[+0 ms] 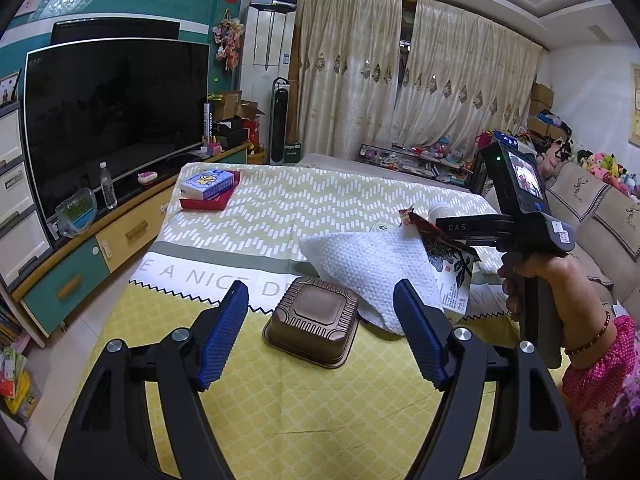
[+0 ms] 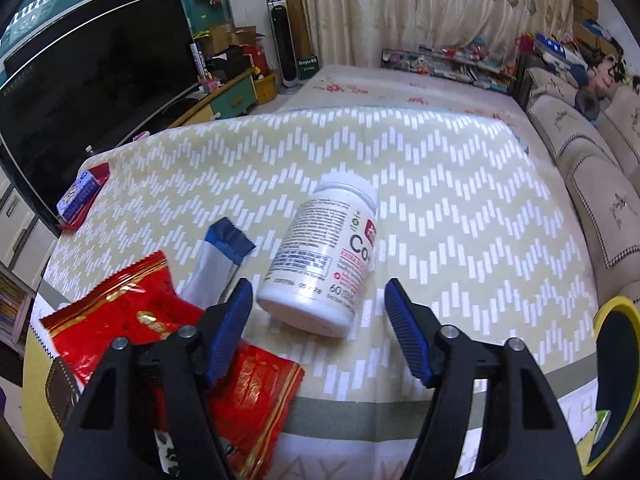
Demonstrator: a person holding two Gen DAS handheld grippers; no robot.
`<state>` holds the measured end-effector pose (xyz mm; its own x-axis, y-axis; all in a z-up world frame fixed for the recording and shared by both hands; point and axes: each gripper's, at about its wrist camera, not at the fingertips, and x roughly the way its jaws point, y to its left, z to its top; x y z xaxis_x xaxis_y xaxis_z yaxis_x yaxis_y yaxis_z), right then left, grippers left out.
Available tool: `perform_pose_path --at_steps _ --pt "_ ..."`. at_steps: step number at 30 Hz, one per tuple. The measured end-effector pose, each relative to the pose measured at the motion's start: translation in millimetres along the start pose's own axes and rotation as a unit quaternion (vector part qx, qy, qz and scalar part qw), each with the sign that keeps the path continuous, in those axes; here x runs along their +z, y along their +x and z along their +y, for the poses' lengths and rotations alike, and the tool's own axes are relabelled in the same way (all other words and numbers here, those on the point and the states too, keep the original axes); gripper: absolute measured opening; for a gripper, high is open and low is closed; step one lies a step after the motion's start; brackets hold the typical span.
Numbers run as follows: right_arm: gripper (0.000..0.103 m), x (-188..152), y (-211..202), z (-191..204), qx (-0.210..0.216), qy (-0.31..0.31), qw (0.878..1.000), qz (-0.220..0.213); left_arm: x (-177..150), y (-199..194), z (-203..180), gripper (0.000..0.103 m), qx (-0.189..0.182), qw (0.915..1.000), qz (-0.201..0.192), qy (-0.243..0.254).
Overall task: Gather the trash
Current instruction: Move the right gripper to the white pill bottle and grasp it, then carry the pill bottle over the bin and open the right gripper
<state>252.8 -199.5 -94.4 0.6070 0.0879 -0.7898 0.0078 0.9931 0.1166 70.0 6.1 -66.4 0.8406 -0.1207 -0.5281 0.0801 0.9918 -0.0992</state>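
Nearest to me in the left wrist view, my left gripper (image 1: 320, 336) stands spread wide with nothing between its blue ribbed pads (image 1: 222, 336). Just beyond, at about twelve o'clock from the fingertips, an upturned brown plastic tray with ribbed sides (image 1: 316, 322) lies on the yellow-patterned tablecloth (image 1: 280, 400). At one o'clock a white embossed paper towel (image 1: 372, 268) leans over the tray's far corner, touching it or very nearly. Behind the towel a torn printed wrapper (image 1: 452, 264) sticks up, and at two o'clock the person's hand (image 1: 540, 288) grips the other handle.

In the right wrist view, my right gripper (image 2: 318, 320) is also parted and empty. The white plastic supplement bottle with a printed label (image 2: 324, 256) lies on its side at twelve o'clock, its base just past the fingertips, its cap pointing away. At nine to ten o'clock lie two red foil snack wrappers (image 2: 120, 312), the nearer partly under the left finger, and a blue-and-silver sachet (image 2: 224, 264) beyond them. Far off at ten o'clock a tissue pack sits on a red tray (image 2: 86, 196). A yellow-rimmed dark bin (image 2: 616, 380) shows at three o'clock, I judge the place for the trash.

My worry: the bottle is round and smooth, so closing off-centre could squeeze it out and roll it away. On the left, the thin tray could flex or slide, and the towel could be dragged along with it.
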Motion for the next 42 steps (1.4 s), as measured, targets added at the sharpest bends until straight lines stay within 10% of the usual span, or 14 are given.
perform_pose_path --at_steps 32,42 --pt "0.045 -64.3 -141.3 -86.4 0.066 0.025 0.993 -0.096 -0.1 -16.6 -41.3 0.074 -0.007 0.9989 -0.011 0.045" --pt "0.045 -87.6 -176.3 -178.7 -0.037 0.080 0.990 -0.113 -1.3 -16.6 -57.9 0.074 -0.014 0.9981 -0.004 0.060"
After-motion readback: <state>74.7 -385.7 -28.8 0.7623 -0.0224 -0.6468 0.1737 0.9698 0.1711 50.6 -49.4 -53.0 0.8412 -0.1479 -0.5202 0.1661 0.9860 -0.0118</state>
